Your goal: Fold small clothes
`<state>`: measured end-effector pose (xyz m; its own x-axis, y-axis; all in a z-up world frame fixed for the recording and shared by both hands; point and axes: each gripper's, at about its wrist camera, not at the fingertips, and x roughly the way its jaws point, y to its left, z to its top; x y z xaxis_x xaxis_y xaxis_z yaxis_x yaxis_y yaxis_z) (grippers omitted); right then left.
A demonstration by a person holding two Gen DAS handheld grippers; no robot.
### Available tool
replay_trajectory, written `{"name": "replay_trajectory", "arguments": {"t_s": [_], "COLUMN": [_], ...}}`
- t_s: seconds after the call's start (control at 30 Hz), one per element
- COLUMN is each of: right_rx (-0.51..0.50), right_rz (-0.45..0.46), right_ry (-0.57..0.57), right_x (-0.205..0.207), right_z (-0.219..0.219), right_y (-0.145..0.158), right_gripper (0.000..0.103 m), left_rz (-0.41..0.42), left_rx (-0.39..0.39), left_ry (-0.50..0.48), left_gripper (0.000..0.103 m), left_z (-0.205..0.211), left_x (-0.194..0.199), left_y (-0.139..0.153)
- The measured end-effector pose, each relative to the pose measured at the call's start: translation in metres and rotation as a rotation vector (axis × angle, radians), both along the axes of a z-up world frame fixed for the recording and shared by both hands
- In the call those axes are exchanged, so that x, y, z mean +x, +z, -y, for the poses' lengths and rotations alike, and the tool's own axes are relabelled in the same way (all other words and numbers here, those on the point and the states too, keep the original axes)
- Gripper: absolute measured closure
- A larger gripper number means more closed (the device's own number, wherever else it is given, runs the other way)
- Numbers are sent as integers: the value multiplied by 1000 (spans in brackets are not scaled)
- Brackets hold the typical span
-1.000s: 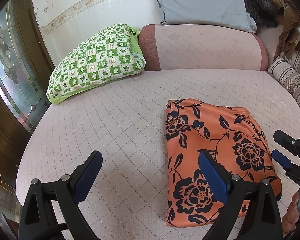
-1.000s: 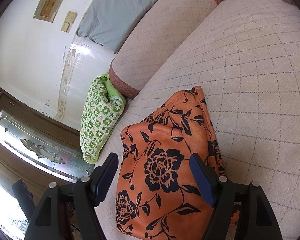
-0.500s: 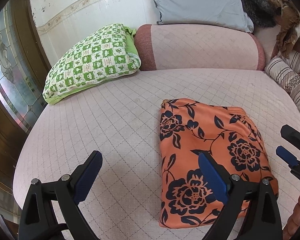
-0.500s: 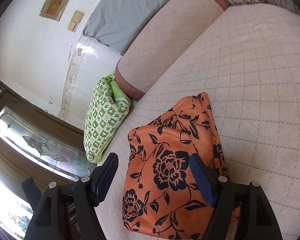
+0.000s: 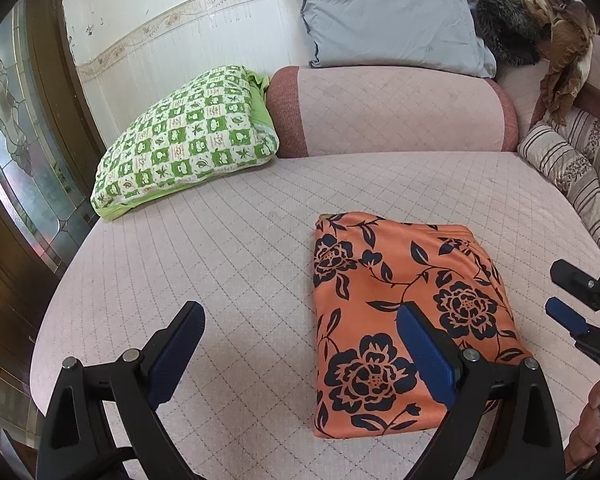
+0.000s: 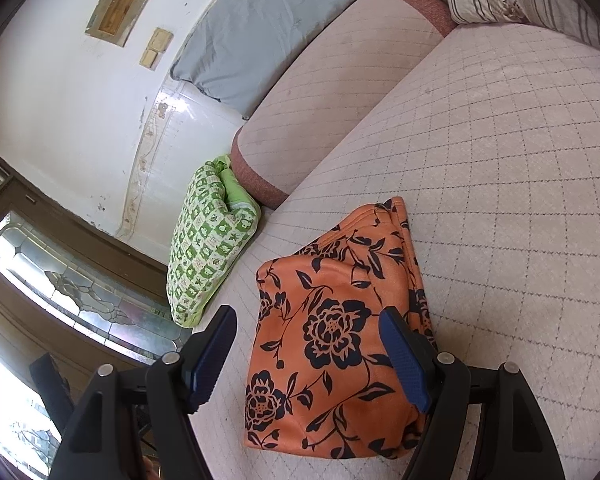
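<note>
- Orange cloth point(image 5: 404, 312): folded flat on the sofa point(image 5: 228, 264), ahead of both grippers, so folding looks complete.
- Left gripper point(image 5: 300, 344): jaws apart, empty.
- Right gripper point(image 6: 308, 356): jaws apart, empty, above the cloth's near edge.

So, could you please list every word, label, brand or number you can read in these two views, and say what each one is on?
No readable text in either view.
Green-and-white checked pillow: small marks in its squares, too small to read, possibly only pictures.
Orange folded cloth with dark blue flowers: floral print only, no label showing.
Small beige wall plates: no legible markings.
</note>
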<state>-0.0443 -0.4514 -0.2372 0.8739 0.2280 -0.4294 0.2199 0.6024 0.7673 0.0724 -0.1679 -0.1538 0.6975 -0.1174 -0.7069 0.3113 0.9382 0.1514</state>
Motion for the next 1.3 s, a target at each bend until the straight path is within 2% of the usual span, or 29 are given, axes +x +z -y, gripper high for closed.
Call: {"name": "replay_trajectory", "arguments": {"t_s": [1.3], "right_rx": [-12], "right_rz": [-56], "right_ry": [31], "right_x": [16], "right_z": [-4], "right_y": [-12], "right_gripper": [26], "left_rz": [-70], "left_rx": [-11], "left_ry": [17], "left_gripper": [6], "left_z": [3], "left_x": [25], "left_y": [-37]}}
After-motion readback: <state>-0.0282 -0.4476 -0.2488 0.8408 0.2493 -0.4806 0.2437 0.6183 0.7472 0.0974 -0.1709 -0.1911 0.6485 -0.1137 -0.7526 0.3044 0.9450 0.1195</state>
